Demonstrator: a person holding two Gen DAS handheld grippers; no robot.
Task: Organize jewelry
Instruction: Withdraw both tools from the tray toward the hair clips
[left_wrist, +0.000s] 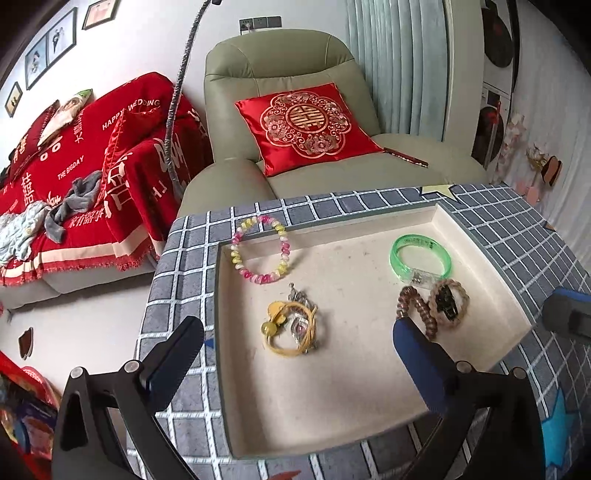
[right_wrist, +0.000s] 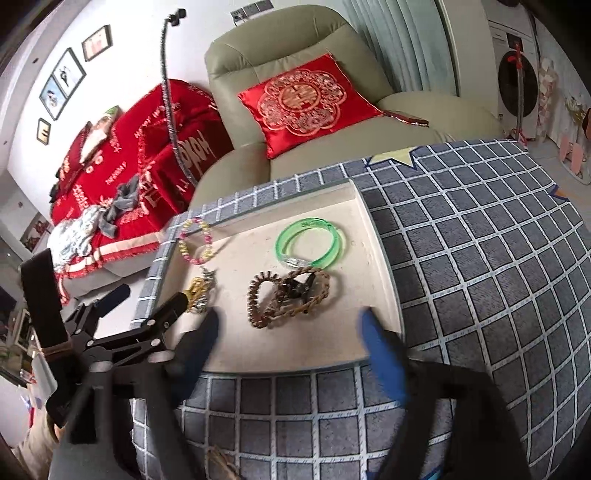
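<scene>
While both grippers hung over the near end of the table, the biggest thing behind it all was the olive armchair with a red embroidered cushion on its seat, and off to the side a sofa under a red wedding throw. Nearer in, the blue grid tablecloth covered the table, and a shallow cream tray sat sunk into it, holding all the jewelry.

Pink and yellow bead bracelet leaned up against the tray's far left wall. Green bangle lay toward the far right, with a brown bead bracelet and a woven band tangled together just in front of it, touching. Yellow cord piece was by itself mid-tray, a small silvery charm bundled in with it.

Left gripper was spread wide, nothing in it, its right finger's tip sitting just beside the brown beads, so that pile was pretty much in its way. Right gripper was also wide open and empty, hovering at the tray's near edge in front of the same tangle, a bit blurred.
</scene>
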